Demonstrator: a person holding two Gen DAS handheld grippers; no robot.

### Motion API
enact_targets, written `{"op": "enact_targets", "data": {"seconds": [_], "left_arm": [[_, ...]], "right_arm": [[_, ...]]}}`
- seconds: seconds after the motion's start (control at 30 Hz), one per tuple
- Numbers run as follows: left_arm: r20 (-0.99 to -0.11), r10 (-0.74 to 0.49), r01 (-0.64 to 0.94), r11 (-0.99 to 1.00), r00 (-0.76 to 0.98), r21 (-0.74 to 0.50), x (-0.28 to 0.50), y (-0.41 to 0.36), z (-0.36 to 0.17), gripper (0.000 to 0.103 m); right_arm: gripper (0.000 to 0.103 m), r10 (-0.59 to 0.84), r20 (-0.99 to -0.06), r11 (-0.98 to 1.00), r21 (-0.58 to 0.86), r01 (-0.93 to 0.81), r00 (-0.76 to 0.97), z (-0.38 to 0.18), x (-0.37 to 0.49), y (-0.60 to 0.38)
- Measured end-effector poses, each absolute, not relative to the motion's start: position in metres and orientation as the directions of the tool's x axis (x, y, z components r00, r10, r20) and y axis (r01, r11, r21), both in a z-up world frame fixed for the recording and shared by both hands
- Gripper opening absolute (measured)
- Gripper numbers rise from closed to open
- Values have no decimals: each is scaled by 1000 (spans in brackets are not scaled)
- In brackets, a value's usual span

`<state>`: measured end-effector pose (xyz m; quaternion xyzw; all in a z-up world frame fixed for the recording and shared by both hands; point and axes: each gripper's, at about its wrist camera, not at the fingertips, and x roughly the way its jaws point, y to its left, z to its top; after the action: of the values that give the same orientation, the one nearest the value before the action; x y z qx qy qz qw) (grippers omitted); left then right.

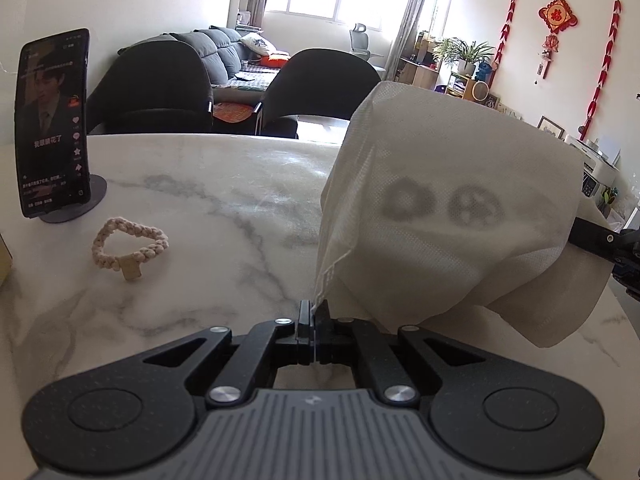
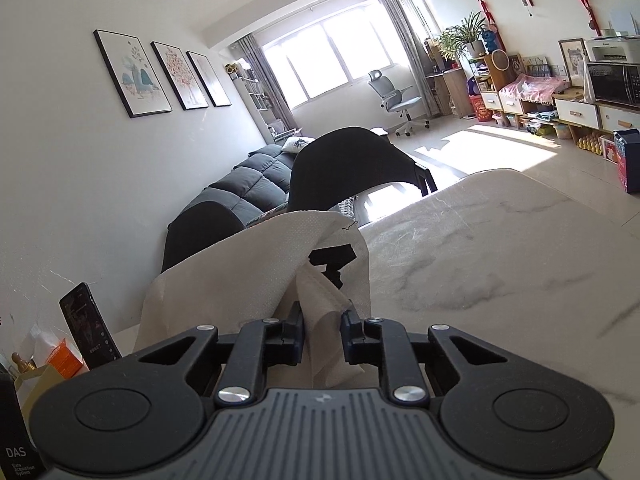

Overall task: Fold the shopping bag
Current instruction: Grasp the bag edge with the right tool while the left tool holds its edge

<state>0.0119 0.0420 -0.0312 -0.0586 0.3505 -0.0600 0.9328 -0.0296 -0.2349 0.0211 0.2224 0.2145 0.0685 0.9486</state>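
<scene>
A white non-woven shopping bag (image 1: 440, 200) is lifted off the marble table (image 1: 208, 200) and billows up on the right of the left wrist view, with faint round prints showing through it. My left gripper (image 1: 314, 316) is shut on a frayed lower corner of the bag. At the bag's right edge a black finger (image 1: 592, 234) of the right gripper sticks out from under the fabric. In the right wrist view the bag (image 2: 224, 280) drapes ahead, and my right gripper (image 2: 324, 336) is closed on a bunched fold that fills the narrow gap between its jaws.
A phone on a round stand (image 1: 54, 128) stands at the table's left. A braided cream rope ring (image 1: 128, 246) lies in front of it. Two black chairs (image 1: 160, 88) stand behind the far edge. Small boxes (image 2: 60, 360) sit at the left in the right wrist view.
</scene>
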Motion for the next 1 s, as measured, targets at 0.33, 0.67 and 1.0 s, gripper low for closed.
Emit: {"op": "enact_targets", "data": {"seconds": [0.33, 0.67, 1.0], "left_arm": [[-569, -208, 112, 974, 795, -198, -8, 37, -3, 50], [-476, -254, 210, 967, 842, -144, -26, 15, 28, 60], [-488, -292, 279, 955, 823, -101, -17, -13, 23, 60]], "right_arm": [[20, 241, -369, 895, 442, -59, 898, 30, -40, -231], [20, 267, -363, 894, 440, -88, 893, 27, -28, -229], [20, 285, -355, 894, 434, -112, 891, 31, -33, -225]]}}
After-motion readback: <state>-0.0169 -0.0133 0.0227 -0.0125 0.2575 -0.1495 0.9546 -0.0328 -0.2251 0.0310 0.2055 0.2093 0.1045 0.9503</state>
